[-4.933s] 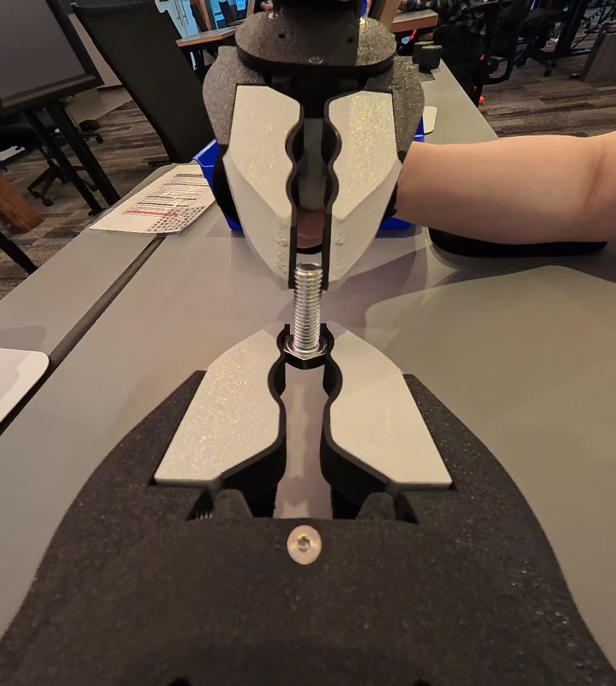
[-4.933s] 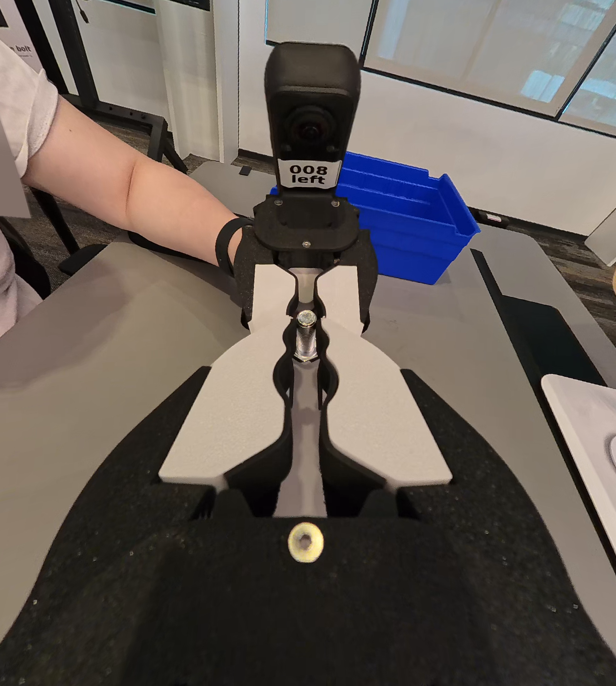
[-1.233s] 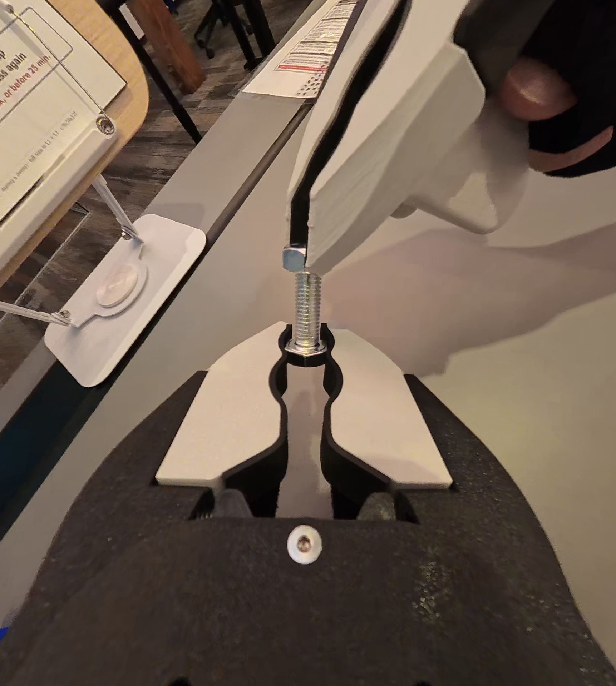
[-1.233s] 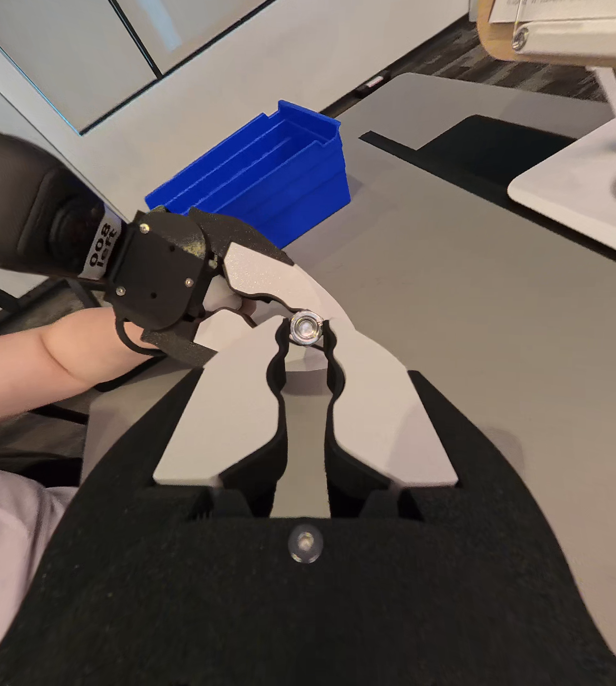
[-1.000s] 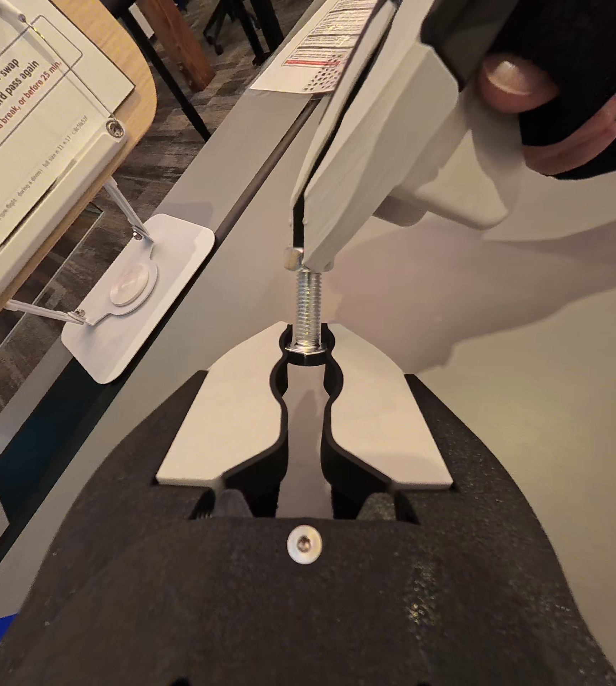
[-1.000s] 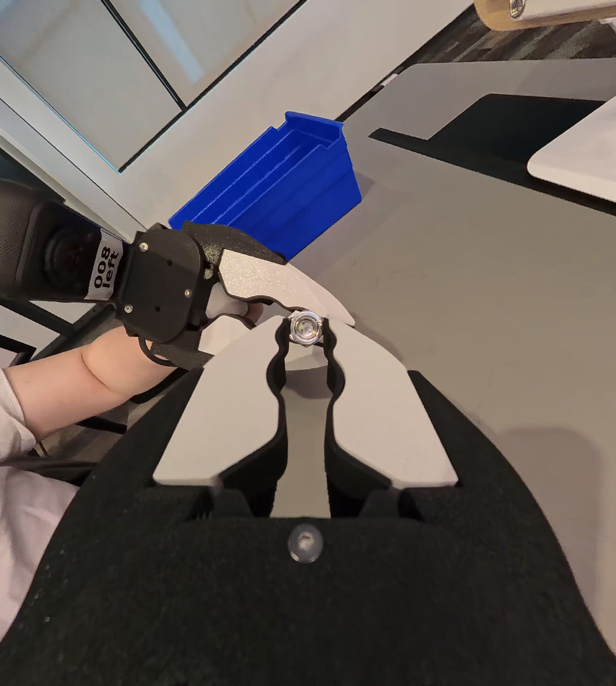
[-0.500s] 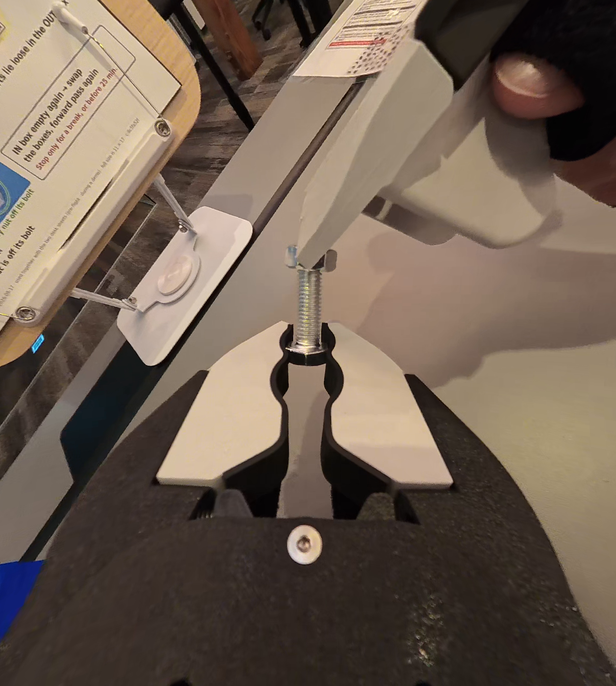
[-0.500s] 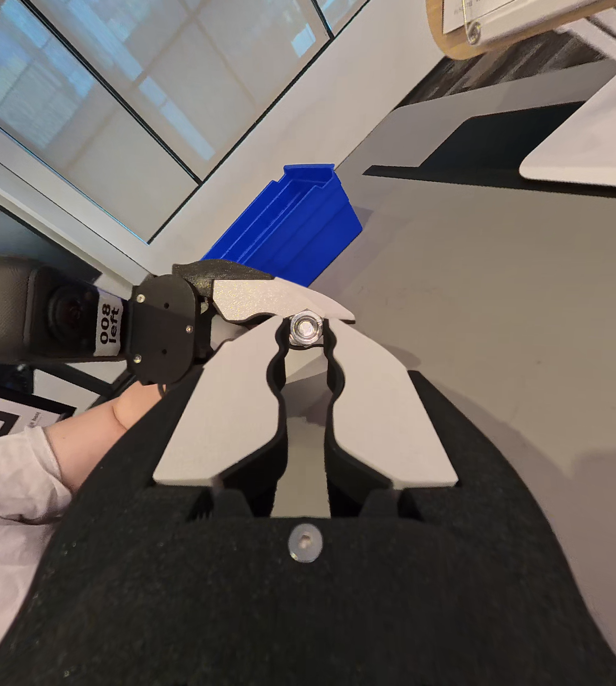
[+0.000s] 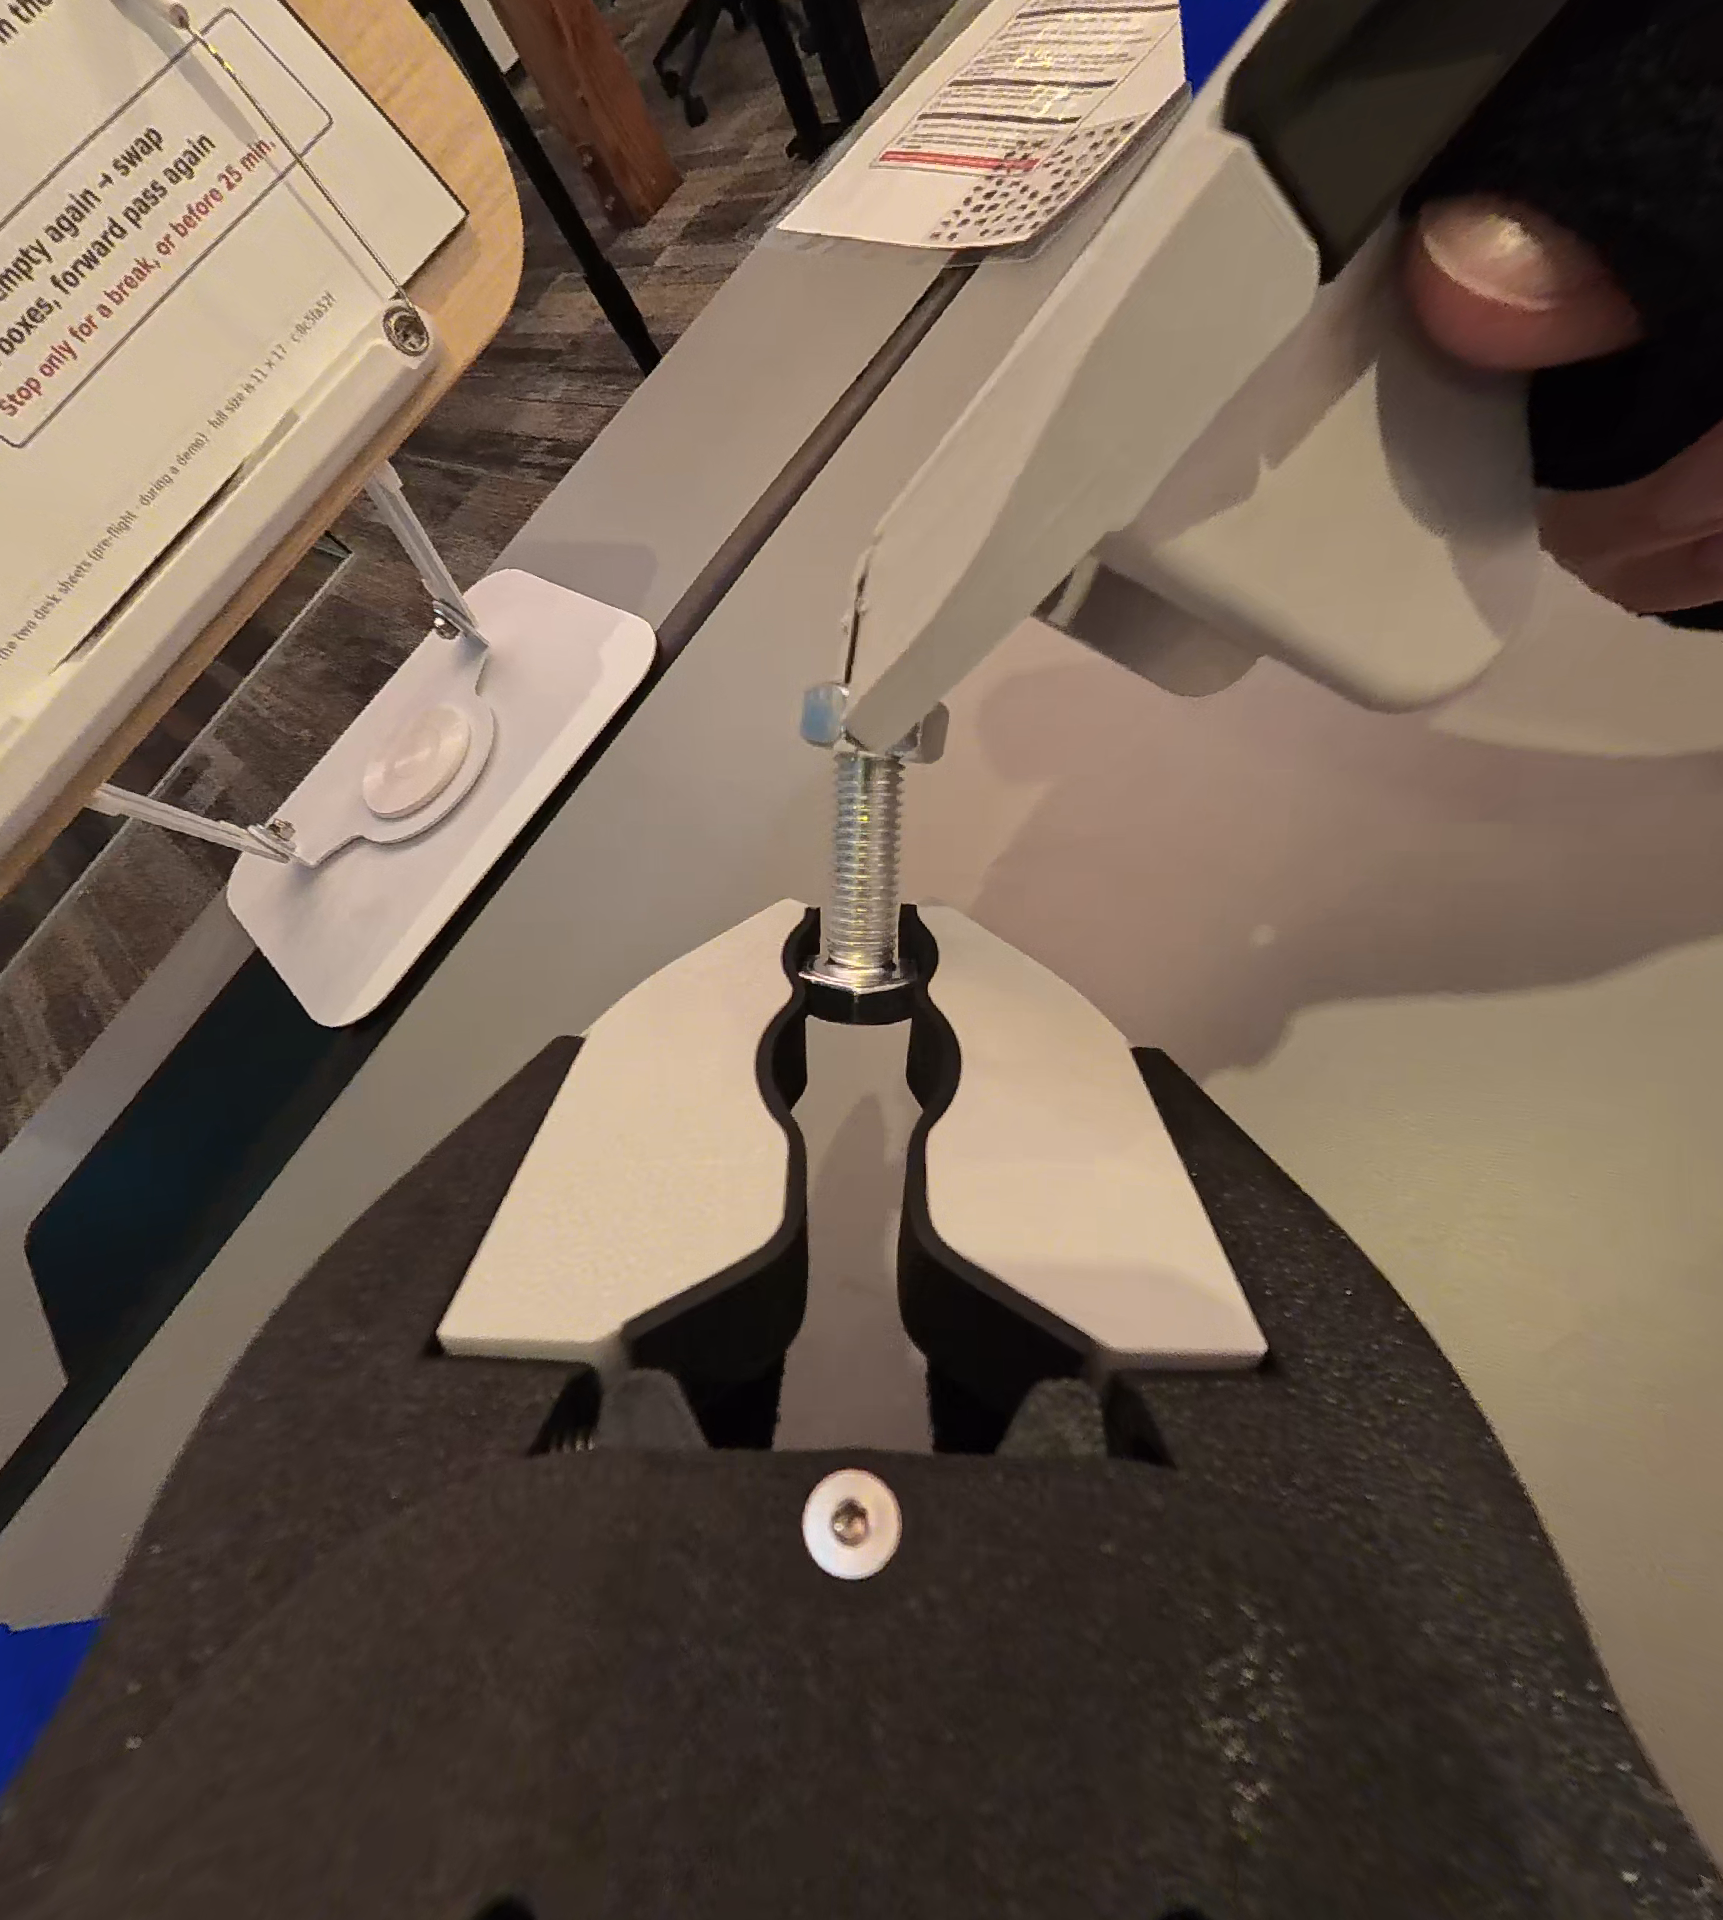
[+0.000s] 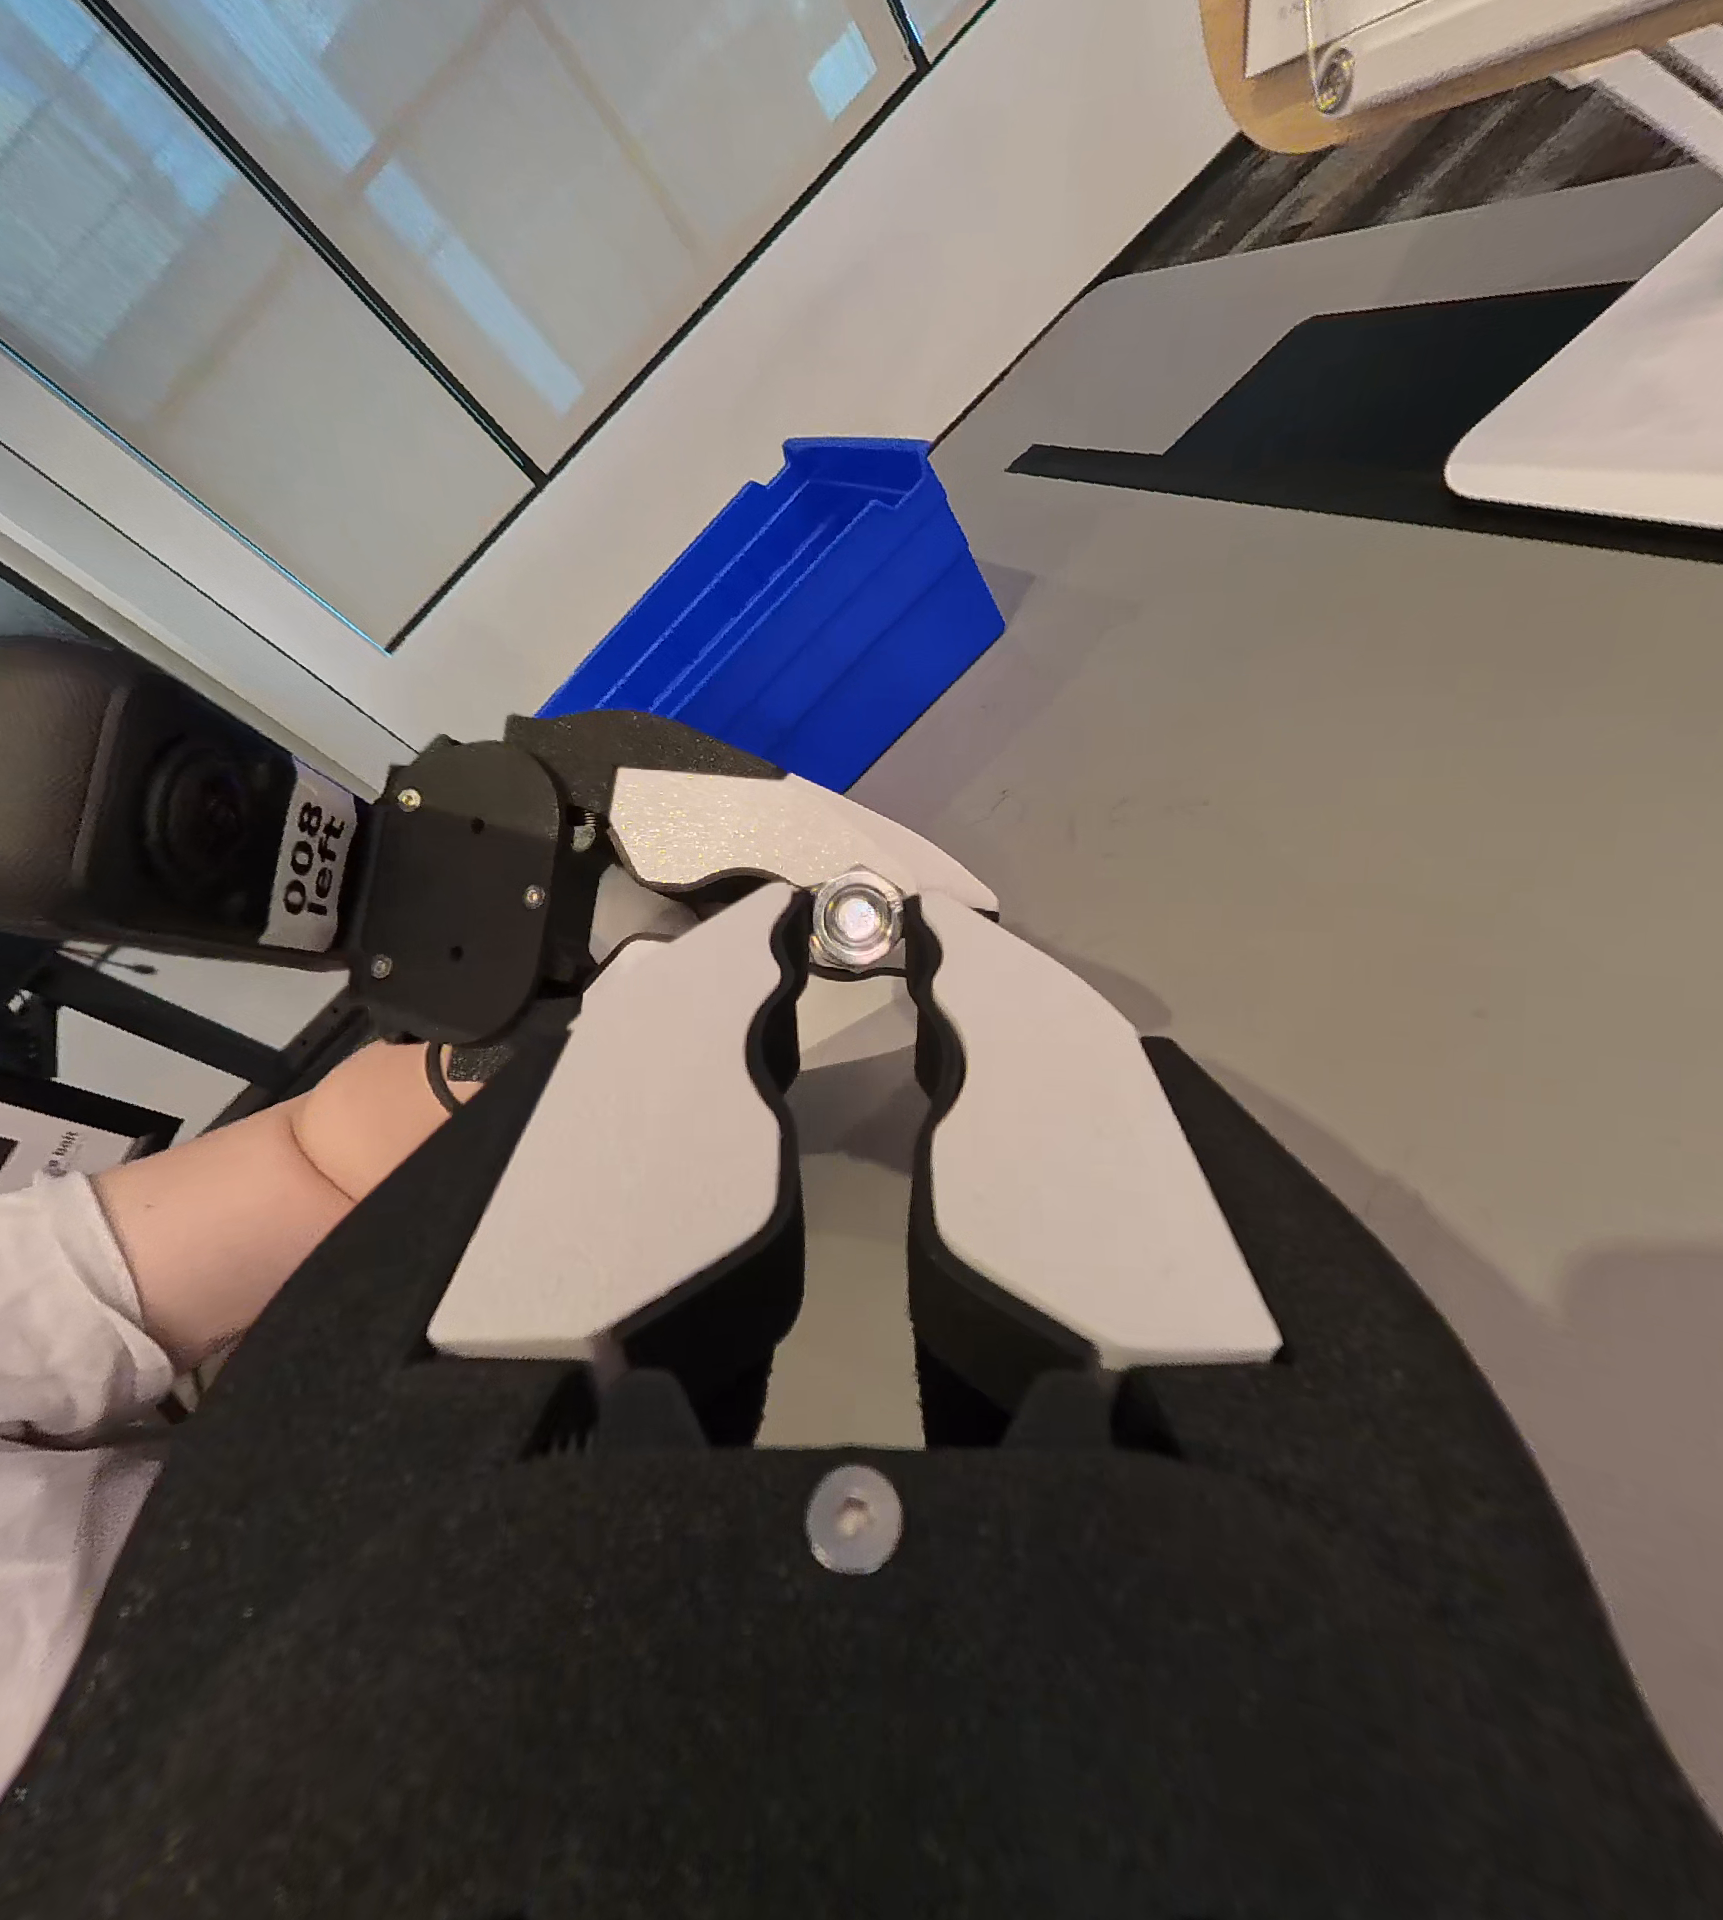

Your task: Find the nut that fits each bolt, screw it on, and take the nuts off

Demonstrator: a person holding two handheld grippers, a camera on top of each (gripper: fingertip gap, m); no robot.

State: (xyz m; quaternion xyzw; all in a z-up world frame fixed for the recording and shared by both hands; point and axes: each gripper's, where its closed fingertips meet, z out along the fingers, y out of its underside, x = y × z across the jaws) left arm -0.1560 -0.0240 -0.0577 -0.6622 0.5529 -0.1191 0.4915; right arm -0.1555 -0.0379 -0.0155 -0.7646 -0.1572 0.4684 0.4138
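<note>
Bolt (image 9: 865, 831) held in air above the grey table (image 9: 1459, 1299), well in from its edges. Long axis runs straight between tongs: left gripper (image 9: 857, 982) pinches the nut (image 9: 852, 977), right gripper (image 10: 852, 925) pinches the bolt head.

The bolt (image 9: 864, 847) spans between the left claw (image 9: 855, 987), holding its nut (image 9: 849, 979), and the right claw (image 10: 852, 940), holding its head.

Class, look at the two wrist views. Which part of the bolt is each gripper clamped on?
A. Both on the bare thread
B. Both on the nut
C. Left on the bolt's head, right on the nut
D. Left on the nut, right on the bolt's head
D: the left gripper pinches the nut at the thread's near end, while the right gripper clamps the hex head of the bolt.
</note>
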